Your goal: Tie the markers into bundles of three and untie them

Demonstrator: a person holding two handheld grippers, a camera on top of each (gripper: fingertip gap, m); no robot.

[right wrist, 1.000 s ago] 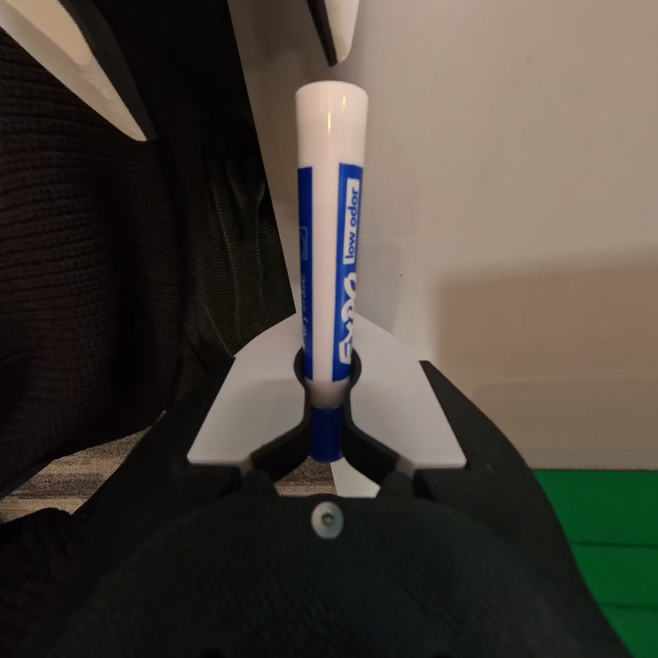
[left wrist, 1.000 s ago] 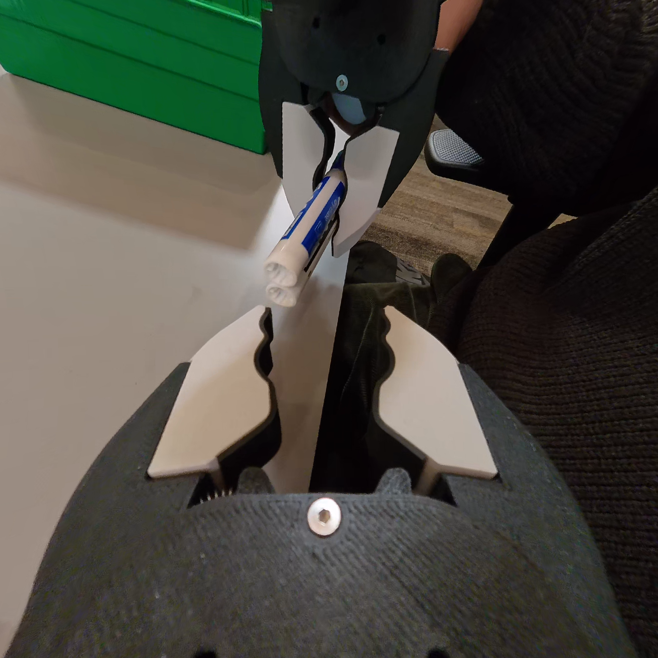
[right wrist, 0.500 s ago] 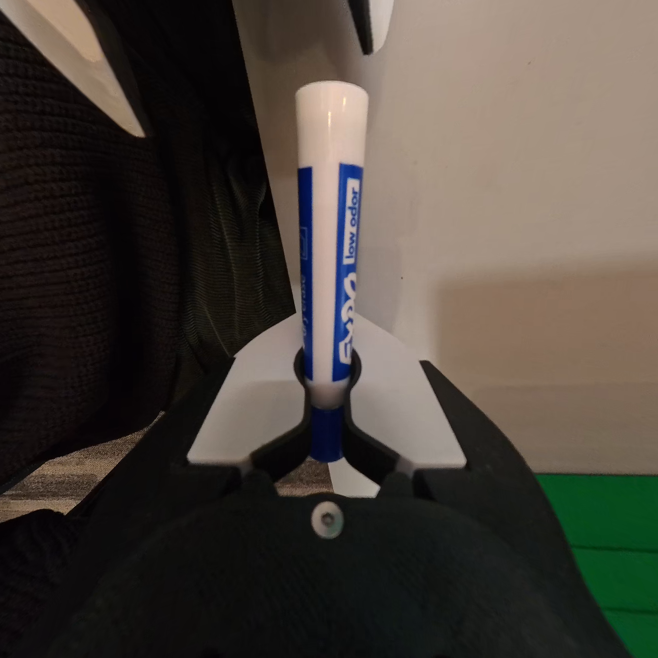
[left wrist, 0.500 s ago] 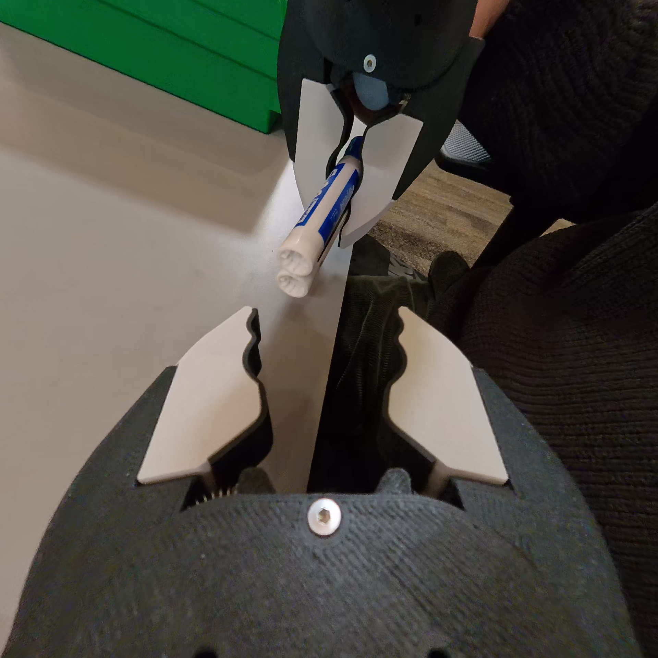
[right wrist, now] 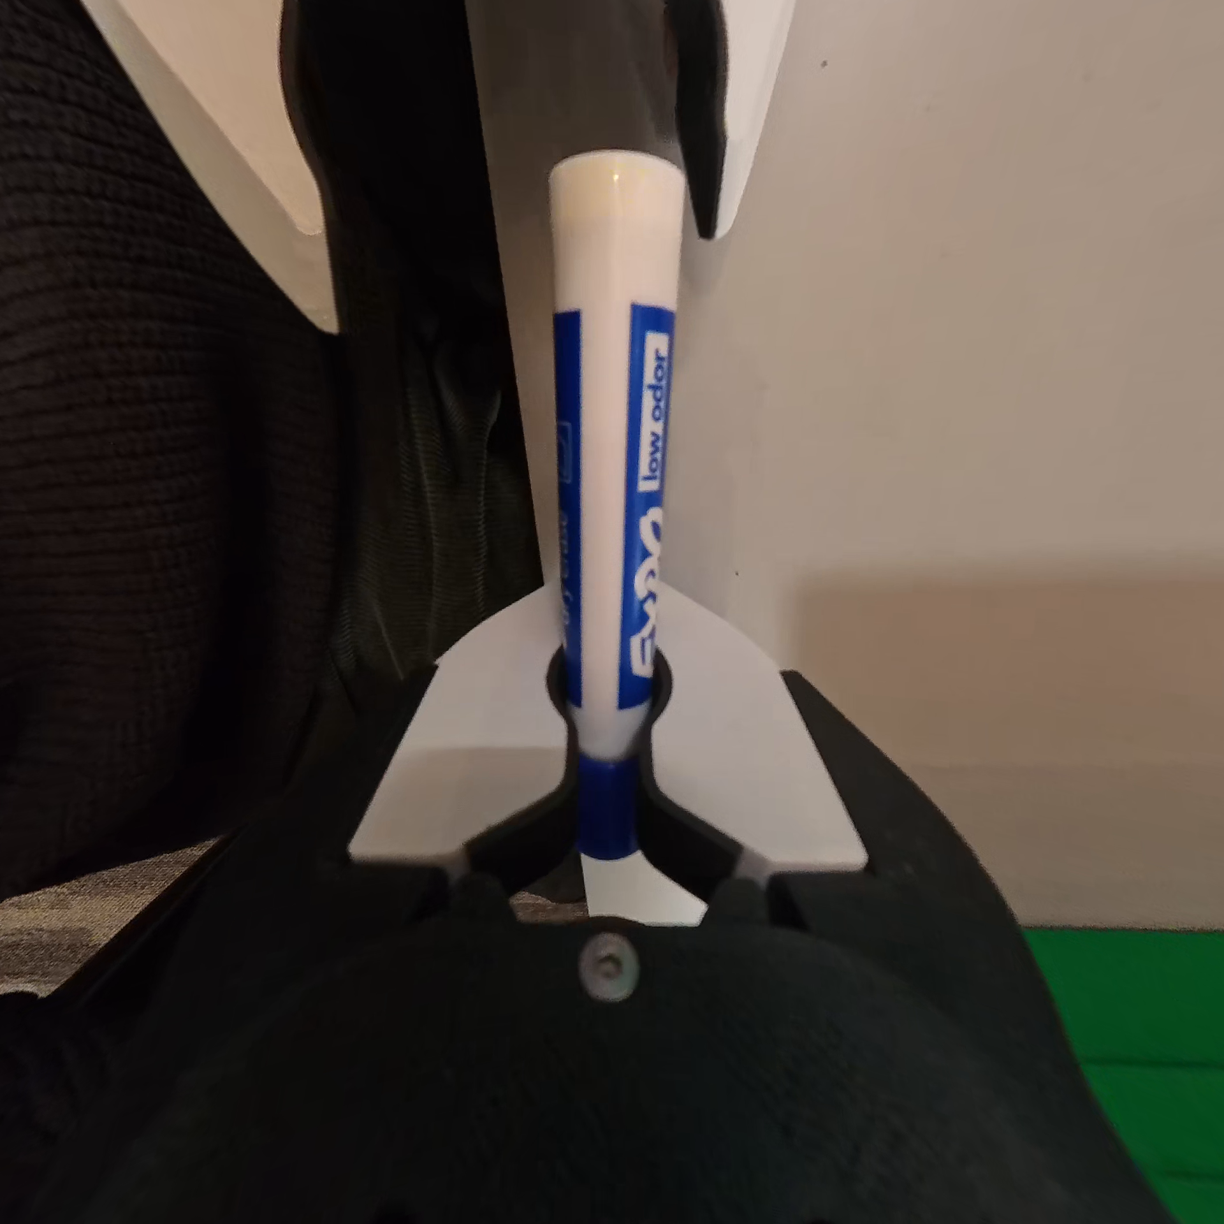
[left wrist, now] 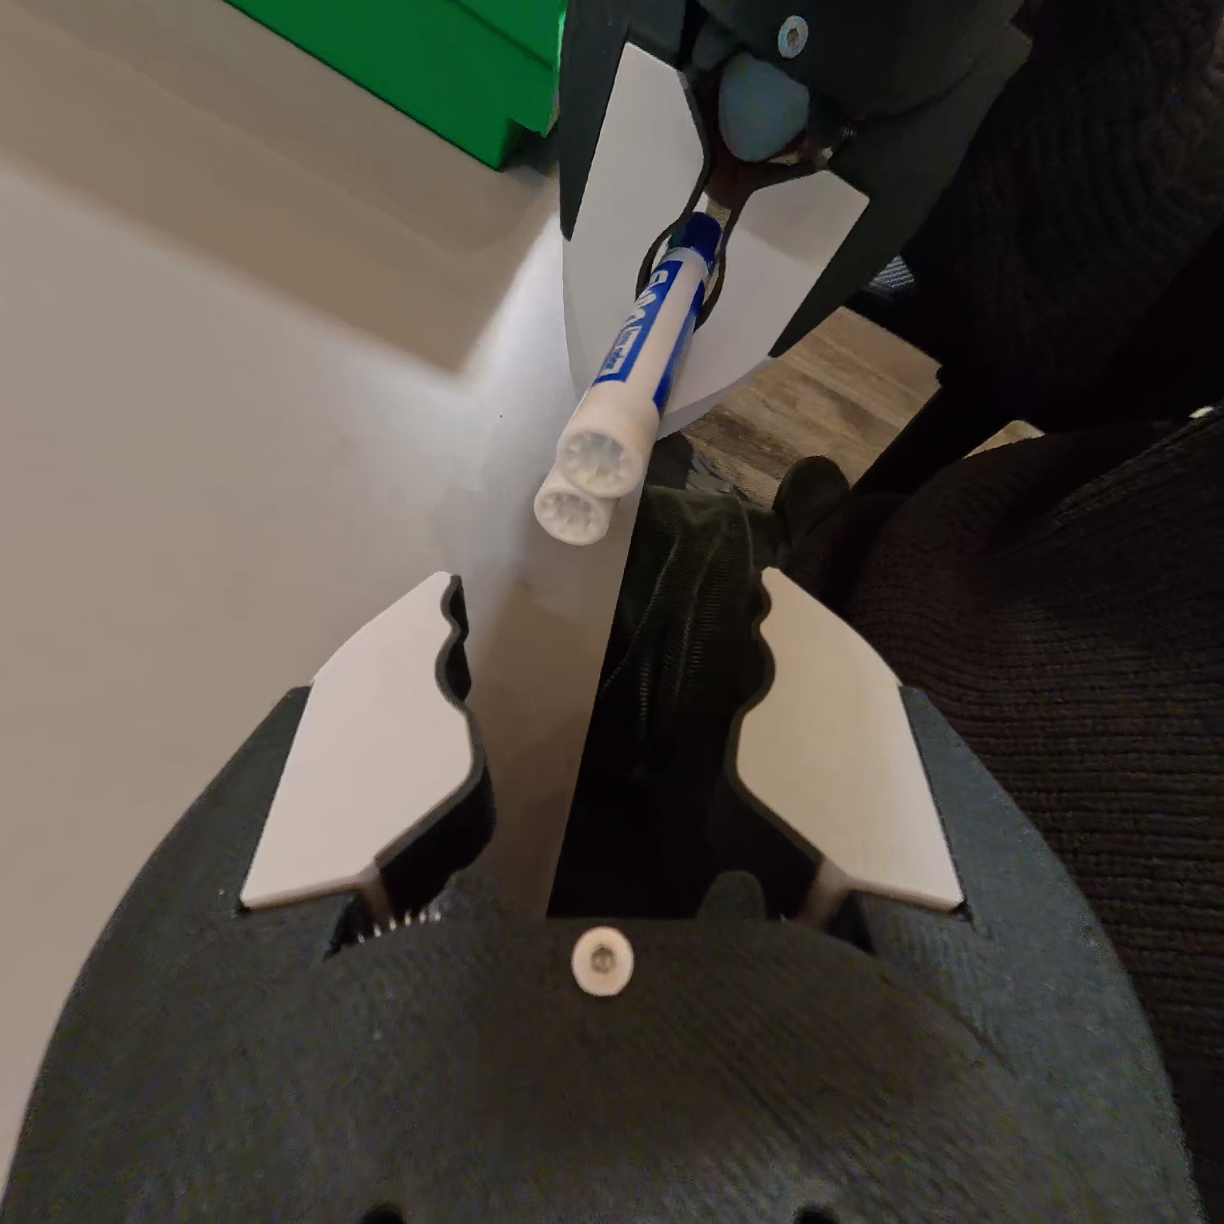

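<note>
Over the tabletop edge (left wrist: 199, 463), right gripper (right wrist: 612, 636) clamps a light, stiff, slick dry-erase marker (right wrist: 616, 424) near its blue end; left gripper (left wrist: 612, 636) gapes empty, facing its bare white barrel, likely the best hold.

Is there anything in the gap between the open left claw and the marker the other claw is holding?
Nothing visible. The left claw is open and faces the marker, held by the right claw; only the table edge lies below.

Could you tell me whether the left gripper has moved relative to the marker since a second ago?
Yes: the left gripper has closed in on the marker, whose butt end looms larger against the green box.
</note>
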